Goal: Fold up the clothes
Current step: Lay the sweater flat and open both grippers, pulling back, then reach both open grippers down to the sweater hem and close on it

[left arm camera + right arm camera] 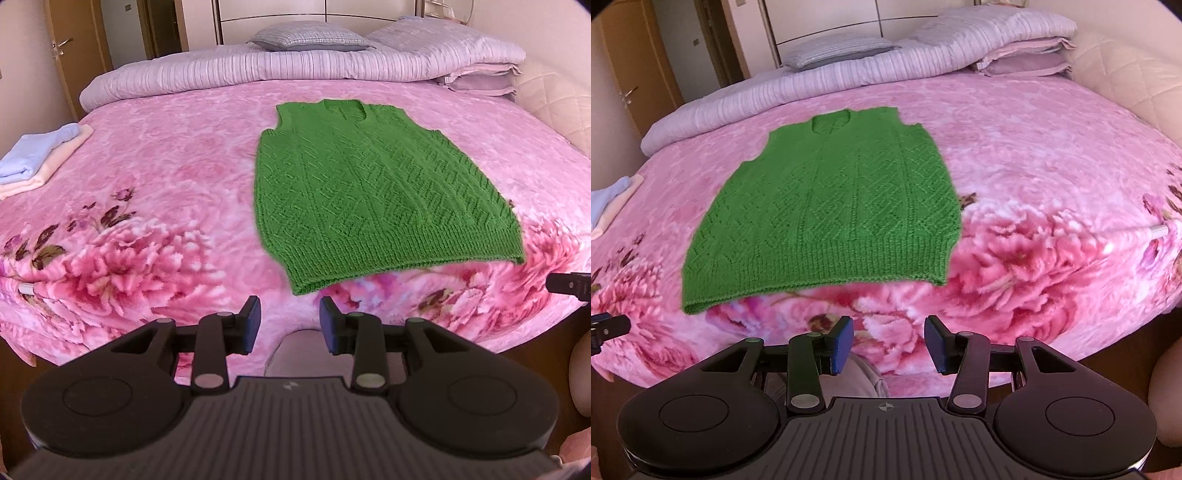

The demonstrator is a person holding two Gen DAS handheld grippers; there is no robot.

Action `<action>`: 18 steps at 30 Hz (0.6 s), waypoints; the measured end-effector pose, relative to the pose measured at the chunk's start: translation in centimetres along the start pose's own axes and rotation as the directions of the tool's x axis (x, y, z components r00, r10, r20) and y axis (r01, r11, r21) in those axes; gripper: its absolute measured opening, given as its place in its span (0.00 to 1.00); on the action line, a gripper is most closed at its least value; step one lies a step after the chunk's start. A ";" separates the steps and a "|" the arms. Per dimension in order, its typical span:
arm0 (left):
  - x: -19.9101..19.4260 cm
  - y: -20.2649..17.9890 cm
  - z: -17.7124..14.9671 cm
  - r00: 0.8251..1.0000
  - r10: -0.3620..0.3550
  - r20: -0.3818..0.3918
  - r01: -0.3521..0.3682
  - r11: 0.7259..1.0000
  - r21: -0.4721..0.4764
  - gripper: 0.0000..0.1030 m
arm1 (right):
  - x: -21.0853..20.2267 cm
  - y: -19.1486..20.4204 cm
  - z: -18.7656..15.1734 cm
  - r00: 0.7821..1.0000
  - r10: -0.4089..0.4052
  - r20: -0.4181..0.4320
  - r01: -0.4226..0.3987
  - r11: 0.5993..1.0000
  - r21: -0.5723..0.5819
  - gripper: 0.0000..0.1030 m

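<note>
- Left wrist view: the right gripper [567,290] is showing only as a black tip cut off at the right edge, so its jaws cannot be read here.
- The green vest [373,195] is lying flat on the pink blanket [166,177], right of centre, its hem blurred; its long axis is running from the lower middle up the frame, neckline pointing toward the pillows [310,38] at the top.
- The left gripper [290,321] is hovering released below the hem, nothing between its pads.
- A folded stack [40,157] is sitting at the left edge, partly cut off.
- Right wrist view: the vest [831,206] is lying left of centre, neckline pointing to the top.
- The right gripper [889,341] is hanging released, empty, below the hem's right end.
</note>
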State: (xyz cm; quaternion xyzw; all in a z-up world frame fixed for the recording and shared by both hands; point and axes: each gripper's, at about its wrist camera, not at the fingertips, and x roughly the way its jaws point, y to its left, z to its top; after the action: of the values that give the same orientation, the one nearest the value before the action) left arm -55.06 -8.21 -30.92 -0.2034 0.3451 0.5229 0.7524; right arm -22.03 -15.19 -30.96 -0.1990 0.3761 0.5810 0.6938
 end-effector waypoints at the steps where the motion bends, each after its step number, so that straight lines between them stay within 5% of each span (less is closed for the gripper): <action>1: 0.0 0.0 0.0 1.000 -0.003 -0.001 0.003 1.000 0.000 0.30 | 0.0 0.2 0.0 1.000 0.002 -0.001 -0.002 1.000 -0.006 0.45; 18: 1.4 -0.2 0.1 0.999 -0.028 -0.039 0.028 1.000 0.002 0.30 | 1.3 1.9 0.6 1.000 0.010 -0.012 -0.011 0.996 -0.091 0.45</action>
State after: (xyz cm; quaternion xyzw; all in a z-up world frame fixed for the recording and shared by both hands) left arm -54.51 -7.31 -31.94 -0.2174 0.3576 0.5079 0.7529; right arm -23.65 -13.46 -31.22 -0.2316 0.3543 0.6000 0.6788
